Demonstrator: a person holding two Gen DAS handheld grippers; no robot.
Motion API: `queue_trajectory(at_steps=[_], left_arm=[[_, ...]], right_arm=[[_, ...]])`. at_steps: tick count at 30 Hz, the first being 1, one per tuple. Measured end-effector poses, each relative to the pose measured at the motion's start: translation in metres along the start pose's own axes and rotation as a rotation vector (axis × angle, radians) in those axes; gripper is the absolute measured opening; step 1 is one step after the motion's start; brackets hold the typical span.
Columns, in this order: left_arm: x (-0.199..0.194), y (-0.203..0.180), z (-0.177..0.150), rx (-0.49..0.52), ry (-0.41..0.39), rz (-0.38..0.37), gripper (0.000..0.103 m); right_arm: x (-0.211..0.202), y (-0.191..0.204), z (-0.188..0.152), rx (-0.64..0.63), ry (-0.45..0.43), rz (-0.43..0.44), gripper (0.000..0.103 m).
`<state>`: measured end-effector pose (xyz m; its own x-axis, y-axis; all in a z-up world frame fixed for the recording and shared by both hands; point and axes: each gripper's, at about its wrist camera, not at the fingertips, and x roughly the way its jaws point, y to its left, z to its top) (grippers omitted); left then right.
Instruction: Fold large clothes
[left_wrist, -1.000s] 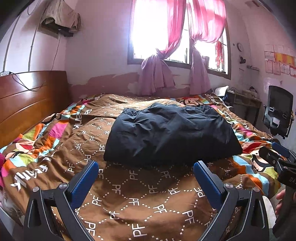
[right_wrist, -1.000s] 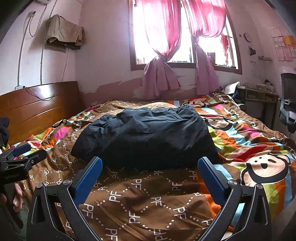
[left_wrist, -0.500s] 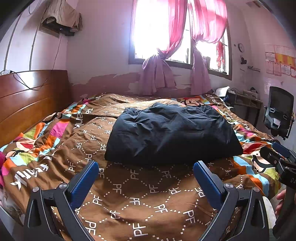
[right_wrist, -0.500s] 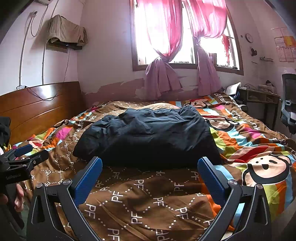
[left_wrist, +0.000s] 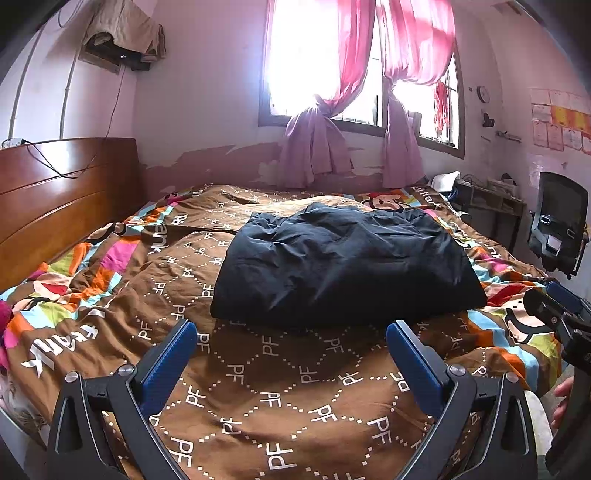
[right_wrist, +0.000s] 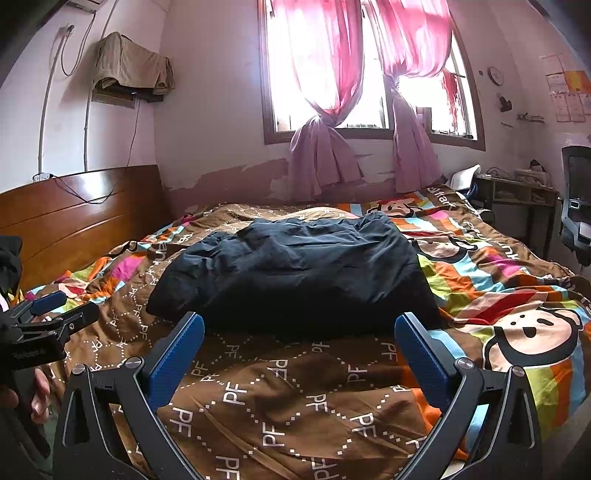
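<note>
A dark navy garment (left_wrist: 343, 262) lies folded in a thick rectangular bundle on the middle of the bed; it also shows in the right wrist view (right_wrist: 295, 273). My left gripper (left_wrist: 291, 354) is open and empty, held above the brown bedspread just short of the garment's near edge. My right gripper (right_wrist: 299, 350) is open and empty, also just short of the near edge. Each gripper shows at the side of the other's view: the right one (left_wrist: 557, 314) and the left one (right_wrist: 44, 317).
The bed carries a brown and multicoloured cartoon bedspread (left_wrist: 277, 387). A wooden headboard (left_wrist: 55, 206) stands at the left. A window with pink curtains (left_wrist: 354, 74) is at the back. A desk (left_wrist: 487, 206) and black office chair (left_wrist: 561, 229) stand at the right.
Both grippers have drawn back and risen slightly from the garment. The garment has not moved and both grippers stay open.
</note>
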<state>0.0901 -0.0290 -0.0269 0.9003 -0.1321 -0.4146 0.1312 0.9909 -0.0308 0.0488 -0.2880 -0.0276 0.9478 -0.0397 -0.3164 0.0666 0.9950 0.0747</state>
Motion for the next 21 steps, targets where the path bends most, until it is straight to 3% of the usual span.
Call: queue_trajectory(at_steps=[21], left_arm=[[-0.0006,-0.0024,0.0003,-0.004,0.008,-0.001,0.103]], right_arm=[[-0.0003,0.0012,-0.0019,0.001,-0.002,0.002,0.102]])
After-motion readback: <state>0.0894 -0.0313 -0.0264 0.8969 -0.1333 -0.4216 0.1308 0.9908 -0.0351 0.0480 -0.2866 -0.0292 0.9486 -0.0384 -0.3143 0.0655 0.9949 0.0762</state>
